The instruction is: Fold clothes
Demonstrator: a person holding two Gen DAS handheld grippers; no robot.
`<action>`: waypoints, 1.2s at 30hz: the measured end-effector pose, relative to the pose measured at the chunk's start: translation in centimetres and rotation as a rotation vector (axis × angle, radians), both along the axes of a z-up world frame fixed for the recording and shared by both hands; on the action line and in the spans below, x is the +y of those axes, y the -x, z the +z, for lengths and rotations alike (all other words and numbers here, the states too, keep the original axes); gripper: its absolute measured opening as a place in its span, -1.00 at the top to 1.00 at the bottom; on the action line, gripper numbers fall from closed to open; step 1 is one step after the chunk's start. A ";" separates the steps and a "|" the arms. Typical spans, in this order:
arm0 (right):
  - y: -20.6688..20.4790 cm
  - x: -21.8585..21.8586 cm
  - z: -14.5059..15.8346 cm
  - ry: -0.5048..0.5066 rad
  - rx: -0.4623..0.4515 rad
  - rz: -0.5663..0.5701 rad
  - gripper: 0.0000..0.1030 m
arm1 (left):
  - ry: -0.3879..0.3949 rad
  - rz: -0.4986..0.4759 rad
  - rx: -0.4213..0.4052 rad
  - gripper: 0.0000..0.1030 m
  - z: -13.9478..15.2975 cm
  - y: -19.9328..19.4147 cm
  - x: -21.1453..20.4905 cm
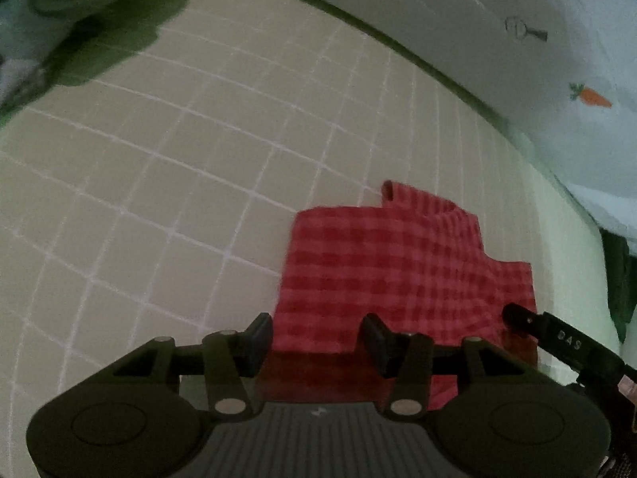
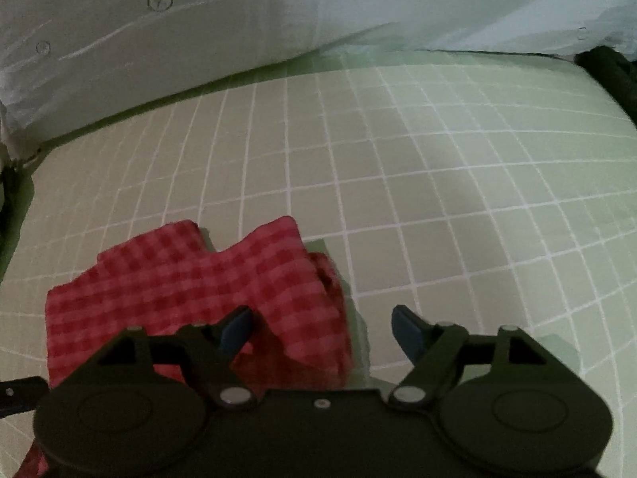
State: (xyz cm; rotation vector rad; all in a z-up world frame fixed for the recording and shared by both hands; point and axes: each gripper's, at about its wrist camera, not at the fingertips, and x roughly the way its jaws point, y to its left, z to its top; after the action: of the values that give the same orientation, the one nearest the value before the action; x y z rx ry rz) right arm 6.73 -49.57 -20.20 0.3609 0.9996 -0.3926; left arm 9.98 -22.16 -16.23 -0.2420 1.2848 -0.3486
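A red and pink checked garment (image 1: 390,271) lies partly folded on the green grid mat (image 1: 159,183). My left gripper (image 1: 316,340) is open, its fingers over the garment's near edge, with nothing clamped. In the right wrist view the same garment (image 2: 191,290) lies at the lower left. My right gripper (image 2: 322,330) is open, its left finger (image 2: 237,328) over the cloth's near right corner and its right finger over bare mat. A finger of the right gripper (image 1: 557,334) shows at the right in the left wrist view.
The mat (image 2: 438,183) is ruled with white grid lines. A white sheet with small printed pictures (image 2: 199,20) rises behind the mat. A pile of green and pale clothes (image 1: 79,28) lies at the far left. Dark fabric (image 1: 621,279) hangs at the right edge.
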 end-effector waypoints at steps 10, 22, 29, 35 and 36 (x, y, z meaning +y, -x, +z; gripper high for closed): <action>-1.0 -0.7 -0.4 -0.026 -0.023 0.039 0.75 | 0.016 -0.107 -0.034 0.94 -0.9 -2.0 -4.3; 3.5 -5.1 7.9 0.196 -0.270 -0.190 0.88 | 0.205 -0.293 -0.394 1.00 9.6 -3.1 -13.2; 8.9 -4.7 9.1 0.207 -0.245 -0.224 0.78 | 0.154 -0.347 -0.391 0.99 9.6 2.8 -10.5; 12.5 -2.6 3.3 0.063 -0.038 -0.200 0.39 | 0.069 -0.213 -0.183 0.96 4.7 6.4 -4.6; 13.0 -2.2 3.0 0.055 -0.029 -0.191 0.30 | 0.077 -0.178 -0.171 0.91 4.6 6.8 -3.7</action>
State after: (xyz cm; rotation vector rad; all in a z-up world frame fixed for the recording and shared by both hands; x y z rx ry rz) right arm -6.29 -51.77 -17.20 0.4127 0.9269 -0.5849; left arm 3.18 -25.87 -11.63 -0.1596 1.1278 -0.5602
